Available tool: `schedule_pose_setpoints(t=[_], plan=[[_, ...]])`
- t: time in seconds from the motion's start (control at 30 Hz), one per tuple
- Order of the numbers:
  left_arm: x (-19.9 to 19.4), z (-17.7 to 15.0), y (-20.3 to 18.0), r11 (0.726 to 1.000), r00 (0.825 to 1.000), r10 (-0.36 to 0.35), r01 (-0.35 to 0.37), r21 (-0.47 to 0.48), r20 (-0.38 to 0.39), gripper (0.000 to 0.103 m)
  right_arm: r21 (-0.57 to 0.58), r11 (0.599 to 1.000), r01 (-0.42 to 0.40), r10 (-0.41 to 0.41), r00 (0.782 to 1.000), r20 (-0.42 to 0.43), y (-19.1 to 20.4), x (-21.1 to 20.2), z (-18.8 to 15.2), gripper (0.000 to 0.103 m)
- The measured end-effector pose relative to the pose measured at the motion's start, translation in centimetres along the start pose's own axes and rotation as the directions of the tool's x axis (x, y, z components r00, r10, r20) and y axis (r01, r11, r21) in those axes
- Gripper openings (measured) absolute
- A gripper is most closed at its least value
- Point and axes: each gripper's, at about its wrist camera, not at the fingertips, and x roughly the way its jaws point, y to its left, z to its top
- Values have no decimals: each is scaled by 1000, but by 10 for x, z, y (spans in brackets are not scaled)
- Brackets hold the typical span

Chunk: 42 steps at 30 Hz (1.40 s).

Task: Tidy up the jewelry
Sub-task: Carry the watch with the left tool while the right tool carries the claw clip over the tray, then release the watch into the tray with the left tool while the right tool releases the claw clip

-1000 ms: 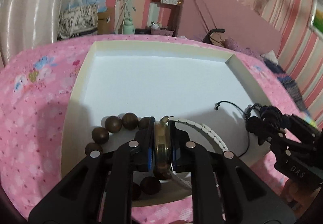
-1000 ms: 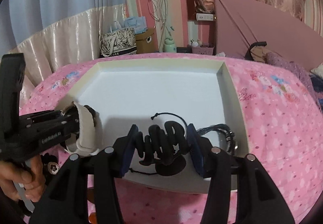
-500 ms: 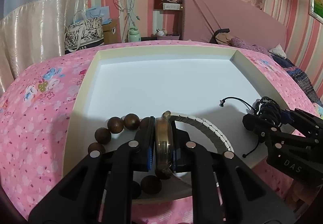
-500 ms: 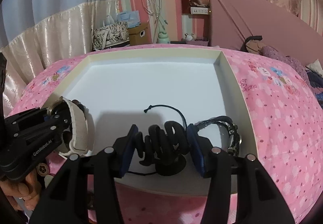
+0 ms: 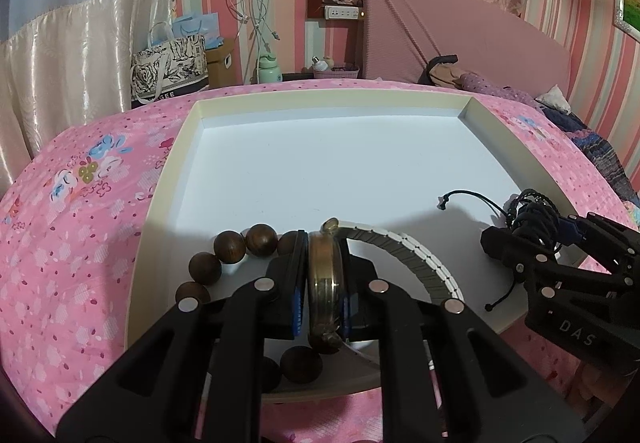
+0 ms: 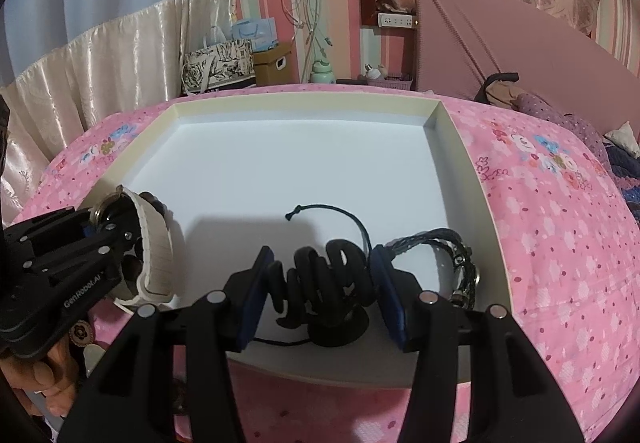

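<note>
An open white tray (image 5: 320, 103) lies on a pink bed. My left gripper (image 5: 325, 255) is shut on a brass-cased watch (image 5: 325, 287) held on edge over the tray's near left corner; its white band (image 5: 416, 259) arcs right. A brown bead bracelet (image 5: 232, 247) lies beneath it. My right gripper (image 6: 322, 263) is shut on a black spiral coil (image 6: 324, 275) over the near edge. A thin black cord bracelet (image 6: 340, 211) and a dark braided bracelet (image 6: 440, 239) lie beside it. The left gripper (image 6: 108, 221) with the watch band (image 6: 156, 255) appears at left, the right gripper (image 5: 534, 227) at right.
The tray's white floor (image 6: 300, 163) is bare beyond the jewelry. The pink floral sheet (image 5: 80, 243) surrounds it. Behind the bed stand a patterned bag (image 5: 168, 67), a cardboard box (image 6: 276, 63), a green bottle (image 5: 269, 69) and a pink headboard (image 5: 460, 31). A hand (image 6: 44, 379) holds the left gripper.
The left wrist view has levelled and tipped up, so more of the room shows. Both grips are unchanged, and the jewelry in the tray has not moved.
</note>
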Motion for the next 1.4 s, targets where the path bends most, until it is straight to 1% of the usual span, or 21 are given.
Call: schedule_pose_setpoints(t=[0.1, 0.13, 0.17, 0.2, 0.23, 0.27, 0.3, 0.33, 0.47, 0.53, 0.8, 1.0, 1.4], plan=[[1, 0, -2, 1000, 1000, 3, -3, 5, -1, 13, -1, 1000, 2, -2, 1000, -5, 2, 2, -1, 51], [2, 0, -3, 1000, 1000, 3, -3, 7, -1, 15, -2, 1000, 3, -3, 1000, -7, 2, 2, -1, 54], [2, 0, -4, 1000, 1000, 5, -5, 10, -1, 17, -2, 1000, 9, -9, 1000, -10, 2, 3, -1, 59], [2, 0, -5, 1000, 1000, 9, -9, 12, -2, 24, -3, 1000, 16, -16, 1000, -13, 3, 4, -1, 71], [3, 0, -5, 1000, 1000, 19, -19, 11, -4, 39, -5, 1000, 20, -20, 1000, -11, 3, 3, -2, 74], [4, 0, -3, 1000, 1000, 30, -30, 4, -8, 49, -6, 1000, 21, -21, 1000, -7, 3, 2, -2, 74], [4, 0, -1, 1000, 1000, 28, -28, -9, -10, 53, -7, 1000, 22, -22, 1000, -4, 3, 2, -2, 75], [4, 0, 1, 1000, 1000, 22, -22, -18, -12, 53, -8, 1000, 24, -24, 1000, -2, 3, 1, -2, 78], [5, 0, 1, 1000, 1000, 21, -21, -13, -8, 55, -6, 1000, 23, -23, 1000, 10, 1, -1, -2, 78], [4, -1, 1, 1000, 1000, 24, -24, -14, -4, 59, -3, 1000, 24, -24, 1000, 19, 1, -3, -2, 81], [-1, -1, 1, 1000, 1000, 26, -25, -15, 16, 71, -3, 1000, 27, -27, 999, 42, 1, -8, -2, 83], [-3, -1, 2, 1000, 1000, 23, -23, -14, 21, 74, -3, 1000, 28, -28, 999, 44, 2, -8, -1, 84], [-5, 0, 2, 1000, 999, 26, -25, -12, 38, 76, -4, 1000, 31, -30, 998, 52, 1, -11, 1, 85]])
